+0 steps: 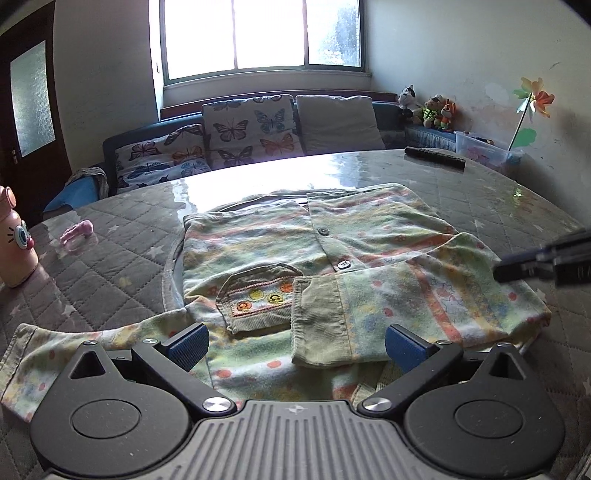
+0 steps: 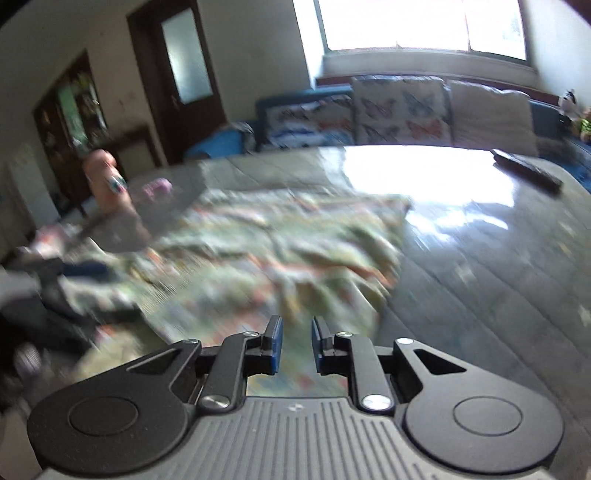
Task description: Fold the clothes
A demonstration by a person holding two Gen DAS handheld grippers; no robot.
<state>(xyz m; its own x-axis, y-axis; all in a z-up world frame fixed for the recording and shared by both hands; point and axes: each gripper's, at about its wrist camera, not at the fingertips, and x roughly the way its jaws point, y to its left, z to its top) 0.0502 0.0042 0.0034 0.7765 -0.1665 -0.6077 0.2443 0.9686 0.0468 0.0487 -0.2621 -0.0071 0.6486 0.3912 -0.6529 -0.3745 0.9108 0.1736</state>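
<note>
No legible text anywhere.

Bright window (image 1: 260,35) is set in far white wall; butterfly-cushioned sofa (image 1: 236,136) below; dark door (image 1: 27,107) at left.

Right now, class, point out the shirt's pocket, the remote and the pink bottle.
Pocket (image 1: 258,295): left wrist view, embroidered front.
Remote (image 1: 435,157): left wrist view, middle of its body.
Pink bottle (image 1: 14,251): left wrist view, its painted side.

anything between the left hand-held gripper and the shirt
Nothing visible. The open left hand-held gripper sits right over the patterned shirt, its near hem between the fingers. The pink bottle and remote lie off to the sides.
</note>
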